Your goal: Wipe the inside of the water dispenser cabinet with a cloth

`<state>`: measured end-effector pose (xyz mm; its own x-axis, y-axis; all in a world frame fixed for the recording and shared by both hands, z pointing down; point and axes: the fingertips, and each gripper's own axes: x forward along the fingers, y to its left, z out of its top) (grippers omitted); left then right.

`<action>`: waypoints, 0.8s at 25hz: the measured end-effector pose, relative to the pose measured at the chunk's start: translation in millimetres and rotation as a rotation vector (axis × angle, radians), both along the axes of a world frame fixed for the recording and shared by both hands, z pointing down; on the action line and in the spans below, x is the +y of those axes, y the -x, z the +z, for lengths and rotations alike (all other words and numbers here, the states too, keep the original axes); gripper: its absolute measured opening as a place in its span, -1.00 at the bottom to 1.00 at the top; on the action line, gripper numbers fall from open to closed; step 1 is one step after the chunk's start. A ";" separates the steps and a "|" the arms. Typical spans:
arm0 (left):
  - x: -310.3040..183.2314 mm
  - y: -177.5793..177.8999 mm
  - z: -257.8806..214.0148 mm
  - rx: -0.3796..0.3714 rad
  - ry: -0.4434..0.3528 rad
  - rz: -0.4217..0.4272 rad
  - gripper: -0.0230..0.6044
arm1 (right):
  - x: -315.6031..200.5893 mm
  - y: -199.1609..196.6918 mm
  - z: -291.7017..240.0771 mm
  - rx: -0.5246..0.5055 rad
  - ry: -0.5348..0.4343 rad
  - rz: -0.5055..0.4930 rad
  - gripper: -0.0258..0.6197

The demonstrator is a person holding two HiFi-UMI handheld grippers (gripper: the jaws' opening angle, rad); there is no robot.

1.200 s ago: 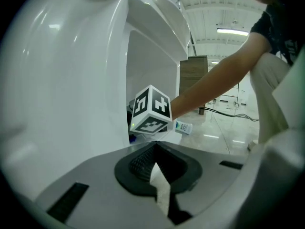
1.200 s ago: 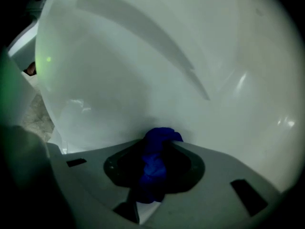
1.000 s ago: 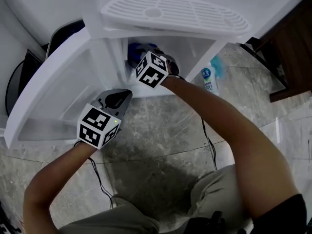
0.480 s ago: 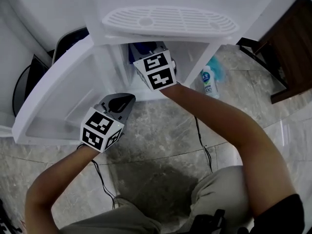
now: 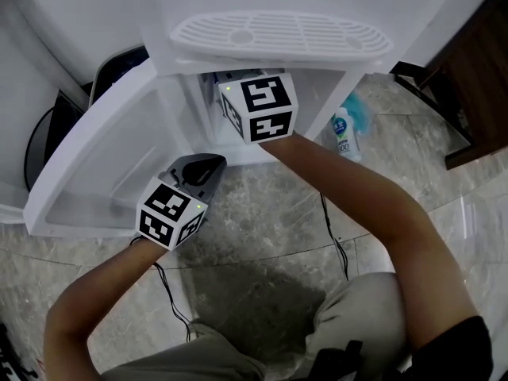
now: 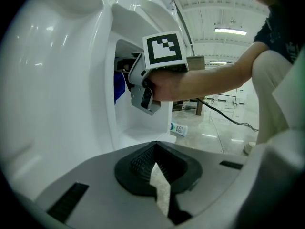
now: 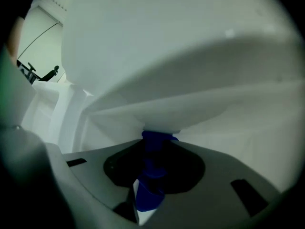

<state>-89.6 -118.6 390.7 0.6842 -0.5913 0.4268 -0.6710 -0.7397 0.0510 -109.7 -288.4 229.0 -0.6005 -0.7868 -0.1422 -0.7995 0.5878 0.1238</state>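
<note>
The white water dispenser's cabinet (image 5: pixel 321 94) stands open, its door (image 5: pixel 103 157) swung out to the left. My right gripper (image 7: pixel 151 185) reaches inside, shut on a blue cloth (image 7: pixel 153 168). The cloth's upper end touches the cabinet's white ceiling (image 7: pixel 190 94). In the head view only this gripper's marker cube (image 5: pixel 258 105) shows, and the jaws are hidden in the opening. The left gripper view has the blue cloth (image 6: pixel 119 87) just inside the cabinet mouth. My left gripper (image 5: pixel 208 163) hovers in front of the door, shut and empty.
A white drip tray (image 5: pixel 282 34) tops the dispenser. A small bottle with a blue label (image 5: pixel 340 132) lies on the marble floor to the right. Dark wooden furniture (image 5: pixel 476 78) stands at the far right. A black cable (image 5: pixel 337 236) trails on the floor.
My right gripper has risen inside the cabinet with the cloth and rolled, so its cube shows another face. The left gripper has stayed put.
</note>
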 end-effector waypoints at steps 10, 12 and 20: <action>0.2 -2.1 4.5 0.010 0.022 0.001 -0.91 | -26.3 4.7 5.6 -0.025 0.002 0.078 -0.63; -0.2 -3.6 1.7 0.017 0.019 -0.002 -0.91 | -35.4 4.7 5.6 -0.034 0.008 0.102 -0.63; 1.8 -3.3 -0.8 0.025 0.016 -0.003 -0.91 | -30.3 6.4 5.4 -0.017 0.001 0.089 -0.63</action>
<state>-86.3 -116.8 389.9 0.6932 -0.5864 0.4190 -0.6715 -0.7367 0.0799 -116.1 -318.8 234.4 -0.5259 -0.8371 -0.1505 -0.8504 0.5146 0.1095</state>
